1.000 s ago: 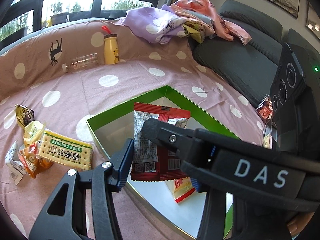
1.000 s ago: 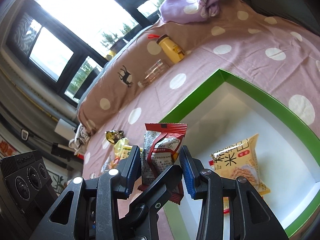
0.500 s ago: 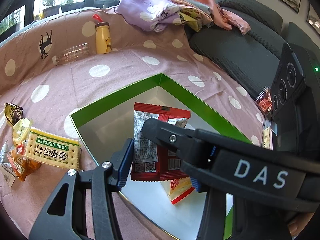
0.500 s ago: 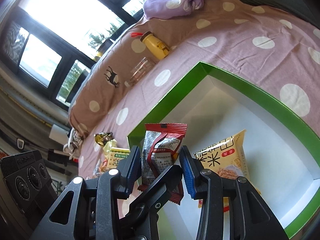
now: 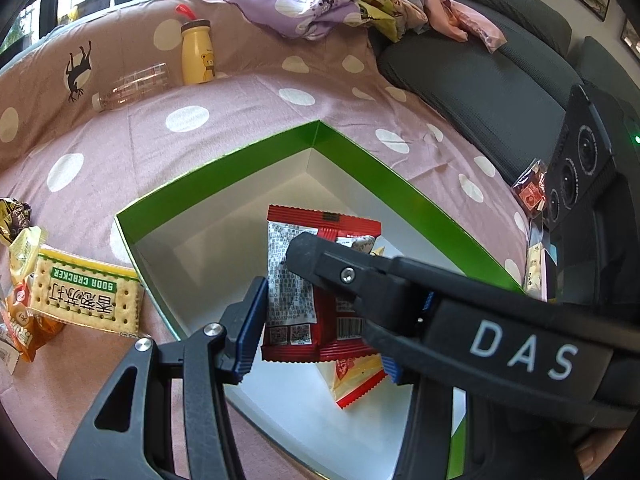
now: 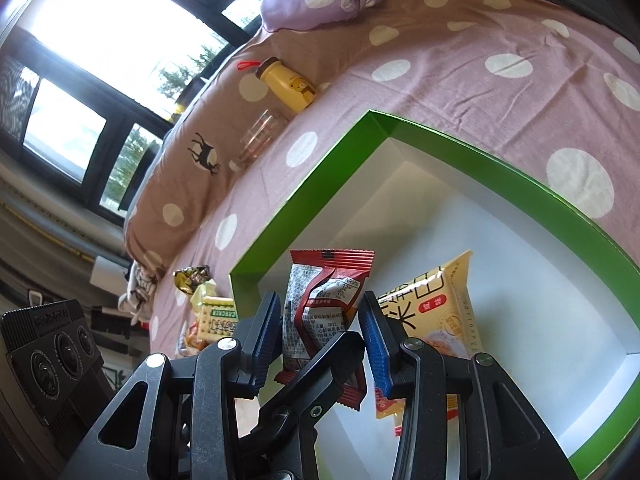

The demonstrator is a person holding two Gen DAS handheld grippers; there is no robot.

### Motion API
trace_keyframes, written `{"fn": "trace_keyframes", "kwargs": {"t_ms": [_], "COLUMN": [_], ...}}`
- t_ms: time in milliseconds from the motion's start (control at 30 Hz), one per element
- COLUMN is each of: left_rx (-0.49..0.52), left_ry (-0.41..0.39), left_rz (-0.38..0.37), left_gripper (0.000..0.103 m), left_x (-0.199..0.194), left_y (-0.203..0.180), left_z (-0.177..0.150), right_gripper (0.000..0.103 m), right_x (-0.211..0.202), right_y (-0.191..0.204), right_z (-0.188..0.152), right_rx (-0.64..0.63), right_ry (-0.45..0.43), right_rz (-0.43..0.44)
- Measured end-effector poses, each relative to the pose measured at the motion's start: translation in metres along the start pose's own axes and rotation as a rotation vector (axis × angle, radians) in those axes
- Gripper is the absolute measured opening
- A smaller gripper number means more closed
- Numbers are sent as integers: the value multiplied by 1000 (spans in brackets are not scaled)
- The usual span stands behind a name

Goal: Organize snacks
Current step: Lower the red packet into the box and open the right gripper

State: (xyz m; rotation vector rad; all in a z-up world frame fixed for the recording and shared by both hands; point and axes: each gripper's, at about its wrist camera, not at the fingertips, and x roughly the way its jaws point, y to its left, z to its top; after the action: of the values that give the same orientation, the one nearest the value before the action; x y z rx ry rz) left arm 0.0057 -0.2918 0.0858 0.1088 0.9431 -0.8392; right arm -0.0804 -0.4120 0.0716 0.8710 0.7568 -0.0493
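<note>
Red packet (image 5: 320,292): we are gripping it in both tools, above the box's white floor.
Left tool (image 5: 316,332): we are pinching the packet's sides, jaws partly closed.
Right tool (image 6: 320,336): we are squeezing the same packet (image 6: 324,304), jaws narrow.
Green box (image 5: 400,188): lying open on the dotted bedspread (image 5: 240,112).
Yellow packet (image 6: 440,312): lying inside the box, at 3 o'clock of the red one.
Cracker pack (image 5: 84,300): lying outside the box, at 9 o'clock.

the red packet (image 5: 316,300) covers most of the yellow packet (image 5: 356,376) in the left view; the box (image 6: 440,140) is cut off below
</note>
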Motion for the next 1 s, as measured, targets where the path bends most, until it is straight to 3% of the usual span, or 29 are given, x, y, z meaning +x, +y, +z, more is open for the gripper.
{"fn": "trace_keyframes", "kwargs": {"t_ms": [500, 1000], "left_rx": [-9, -12], "left_ry": [70, 112], "left_rz": [-9, 41], "left_gripper": [50, 50], "left_x": [17, 24], "left_y": [-1, -3], "left_z": [0, 2], "right_gripper": [44, 44], "right_x": [6, 8], "right_y": [-11, -17], "right_z": [4, 4], "right_rx": [25, 35], "right_ry": [11, 14], "right_rz": [-57, -71]}}
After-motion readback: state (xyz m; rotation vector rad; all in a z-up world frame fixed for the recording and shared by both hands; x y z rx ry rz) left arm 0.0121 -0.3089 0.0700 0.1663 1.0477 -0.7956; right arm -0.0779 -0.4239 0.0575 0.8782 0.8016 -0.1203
